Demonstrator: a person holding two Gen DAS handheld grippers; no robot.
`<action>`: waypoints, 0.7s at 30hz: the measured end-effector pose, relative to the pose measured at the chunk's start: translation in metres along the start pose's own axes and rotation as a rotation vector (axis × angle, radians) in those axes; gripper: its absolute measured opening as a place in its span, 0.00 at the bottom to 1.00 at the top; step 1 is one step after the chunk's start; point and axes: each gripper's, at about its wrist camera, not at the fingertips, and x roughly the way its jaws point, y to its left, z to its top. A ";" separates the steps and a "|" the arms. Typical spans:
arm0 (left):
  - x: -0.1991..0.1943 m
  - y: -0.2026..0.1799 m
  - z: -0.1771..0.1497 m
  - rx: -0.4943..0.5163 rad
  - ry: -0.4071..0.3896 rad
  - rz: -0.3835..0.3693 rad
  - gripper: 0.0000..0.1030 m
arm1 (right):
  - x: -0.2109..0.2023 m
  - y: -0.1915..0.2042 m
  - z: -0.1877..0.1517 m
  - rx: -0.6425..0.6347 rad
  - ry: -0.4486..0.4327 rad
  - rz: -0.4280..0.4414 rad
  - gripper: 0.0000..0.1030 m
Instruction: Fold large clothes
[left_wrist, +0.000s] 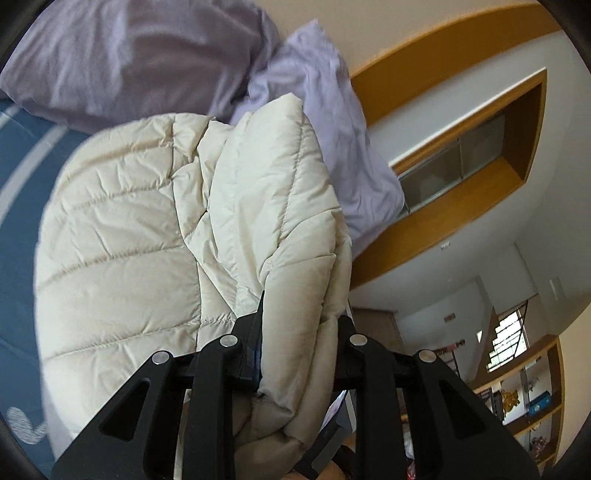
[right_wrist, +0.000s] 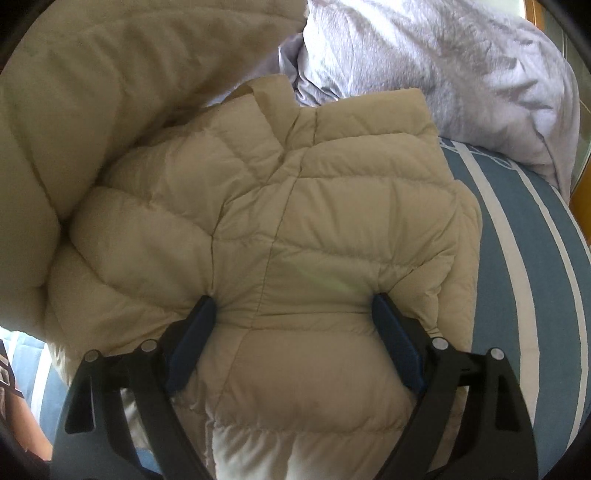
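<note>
A cream quilted puffer jacket (left_wrist: 147, 229) lies on a blue bed. My left gripper (left_wrist: 301, 317) is shut on a thick fold of the jacket and holds that part lifted. In the right wrist view the jacket (right_wrist: 295, 229) lies folded on the bed, collar away from me. My right gripper (right_wrist: 293, 314) has its jaws wide apart with a thick bulge of the jacket between the blue pads (right_wrist: 192, 343), which press into it on both sides. A lifted part of the jacket (right_wrist: 74, 110) hangs at the upper left.
Lilac pillows (left_wrist: 325, 122) lie at the head of the bed, also in the right wrist view (right_wrist: 461, 66). The blue bedsheet with white stripes (right_wrist: 524, 295) shows to the right. A wooden headboard and wall niche (left_wrist: 480, 155) stand behind; shelves (left_wrist: 528, 398) are farther off.
</note>
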 end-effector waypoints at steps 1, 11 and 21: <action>0.006 -0.001 -0.002 -0.001 0.014 0.001 0.22 | 0.000 -0.001 0.000 0.003 -0.001 0.004 0.84; 0.057 -0.009 -0.017 0.012 0.122 0.024 0.23 | -0.007 -0.009 -0.005 0.021 -0.021 0.029 0.84; 0.083 -0.018 -0.030 0.032 0.176 0.066 0.24 | -0.021 -0.019 -0.015 0.033 -0.041 0.032 0.84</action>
